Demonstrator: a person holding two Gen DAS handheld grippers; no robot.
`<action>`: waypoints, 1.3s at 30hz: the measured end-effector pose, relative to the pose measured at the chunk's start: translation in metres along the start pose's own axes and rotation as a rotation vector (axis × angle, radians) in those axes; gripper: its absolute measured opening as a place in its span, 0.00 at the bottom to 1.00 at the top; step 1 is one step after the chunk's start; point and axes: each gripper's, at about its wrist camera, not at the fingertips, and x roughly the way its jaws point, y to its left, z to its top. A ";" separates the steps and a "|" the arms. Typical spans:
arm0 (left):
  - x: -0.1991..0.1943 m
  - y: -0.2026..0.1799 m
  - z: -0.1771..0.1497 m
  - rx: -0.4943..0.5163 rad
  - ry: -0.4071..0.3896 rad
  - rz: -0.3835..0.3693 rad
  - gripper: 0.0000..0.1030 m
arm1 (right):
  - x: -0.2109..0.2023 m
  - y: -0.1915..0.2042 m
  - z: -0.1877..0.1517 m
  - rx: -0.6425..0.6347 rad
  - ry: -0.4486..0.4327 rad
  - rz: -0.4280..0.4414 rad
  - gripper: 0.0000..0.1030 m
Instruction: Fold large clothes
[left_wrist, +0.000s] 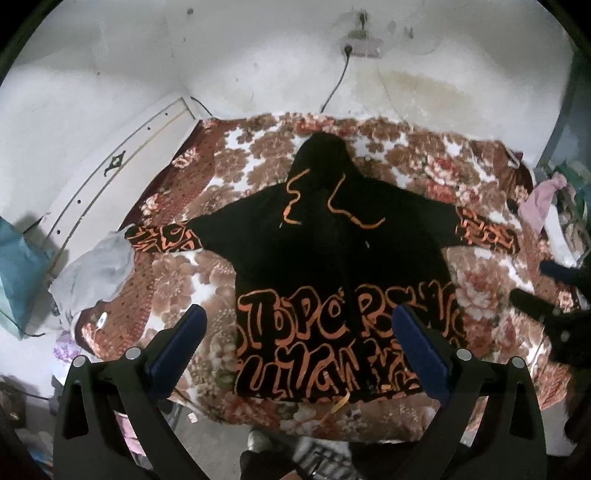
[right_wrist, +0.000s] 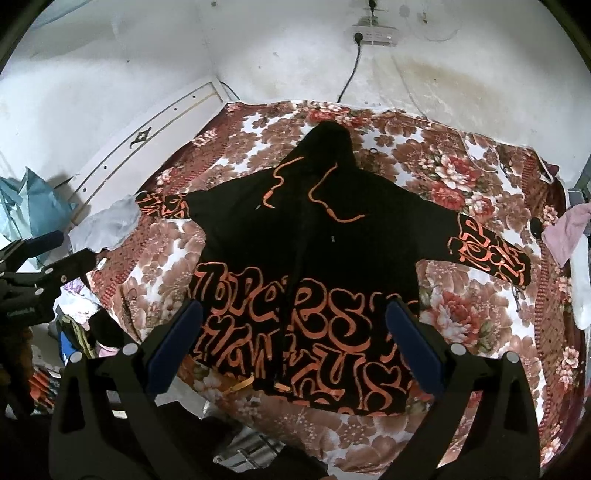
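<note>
A black hoodie (left_wrist: 332, 251) with orange lettering lies spread flat, front up, on a floral blanket (left_wrist: 184, 288), hood toward the wall and both sleeves stretched out sideways. The same hoodie (right_wrist: 306, 251) fills the middle of the right wrist view. My left gripper (left_wrist: 299, 332) hovers above the hoodie's hem, open, with nothing between its blue pads. My right gripper (right_wrist: 293, 328) is also open and empty, held above the lettered lower part. The right gripper (left_wrist: 554, 295) shows at the right edge of the left wrist view. The left gripper (right_wrist: 40, 266) shows at the left edge of the right wrist view.
The blanket (right_wrist: 480, 314) covers a bed against a white wall with a power socket and cable (left_wrist: 347, 55). A grey cloth (left_wrist: 99, 269) lies by the left sleeve. A pink garment (right_wrist: 569, 236) and other clutter sit at the bed's right side. A teal bag (left_wrist: 18, 266) stands left.
</note>
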 end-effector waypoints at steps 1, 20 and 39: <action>0.002 0.002 0.002 0.006 0.001 0.037 0.95 | 0.002 -0.004 0.002 0.002 0.001 -0.002 0.96; 0.212 0.292 0.064 -0.109 0.180 0.177 0.95 | 0.160 0.079 0.116 -0.032 0.081 -0.103 0.96; 0.431 0.504 0.094 -0.412 0.180 0.076 0.95 | 0.347 0.199 0.184 -0.016 0.180 -0.126 0.96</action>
